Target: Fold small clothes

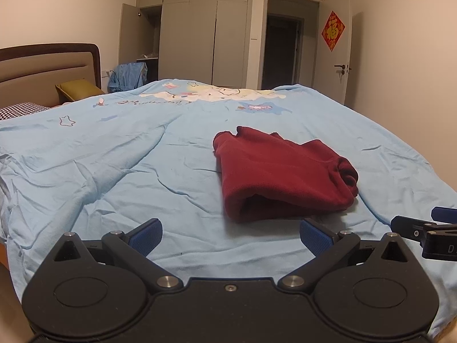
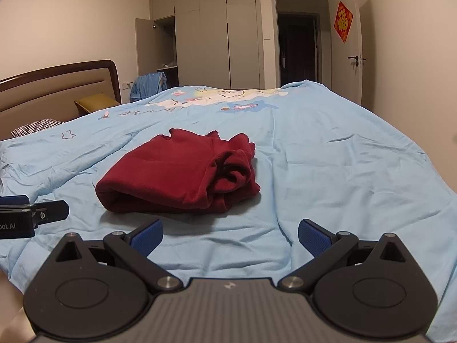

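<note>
Folded dark-red garment (image 1: 282, 171) lies on the blue bedspread (image 1: 114, 157); left tongs (image 1: 230, 235) and right tongs (image 2: 230, 235) spread, empty, just short of it.

Both wrist views face across the bed (image 1: 114, 157), sharing the red garment (image 2: 177, 171).

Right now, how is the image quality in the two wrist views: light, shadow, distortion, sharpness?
Left wrist view: dim warm indoor light, dark fisheye corners, the blue duvet bulging; the folded dark red garment is sharp, with a soft shadow at its near edge. Right wrist view: the same curvature, no glare; the garment is sharp.
</note>
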{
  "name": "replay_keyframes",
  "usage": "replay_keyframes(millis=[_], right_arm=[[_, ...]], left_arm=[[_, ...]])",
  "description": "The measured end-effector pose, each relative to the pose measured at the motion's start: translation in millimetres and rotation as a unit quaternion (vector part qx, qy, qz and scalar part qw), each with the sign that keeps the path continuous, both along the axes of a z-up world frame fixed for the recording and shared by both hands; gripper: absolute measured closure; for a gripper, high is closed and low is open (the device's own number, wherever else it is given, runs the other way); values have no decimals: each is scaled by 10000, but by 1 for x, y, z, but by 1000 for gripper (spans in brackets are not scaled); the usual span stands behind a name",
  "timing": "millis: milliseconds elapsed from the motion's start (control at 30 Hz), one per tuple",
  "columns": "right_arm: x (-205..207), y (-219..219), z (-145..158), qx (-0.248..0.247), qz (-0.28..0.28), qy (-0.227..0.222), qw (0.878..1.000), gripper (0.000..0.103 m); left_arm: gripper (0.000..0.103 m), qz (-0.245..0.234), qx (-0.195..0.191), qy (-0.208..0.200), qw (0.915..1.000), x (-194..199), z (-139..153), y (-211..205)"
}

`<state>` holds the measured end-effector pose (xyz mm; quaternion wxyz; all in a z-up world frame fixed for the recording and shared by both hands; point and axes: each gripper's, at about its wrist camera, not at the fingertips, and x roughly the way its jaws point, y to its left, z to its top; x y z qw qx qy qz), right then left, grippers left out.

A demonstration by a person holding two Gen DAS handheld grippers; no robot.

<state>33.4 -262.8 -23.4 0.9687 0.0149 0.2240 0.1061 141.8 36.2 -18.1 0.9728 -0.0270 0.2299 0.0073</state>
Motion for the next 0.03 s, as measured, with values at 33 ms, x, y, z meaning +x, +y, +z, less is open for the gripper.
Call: replay_keyframes(millis=[33], right_arm=[[0, 0, 0, -2, 1, 9, 10000, 0]], left_arm=[[1, -2, -1, 11, 10000, 1, -1, 0]])
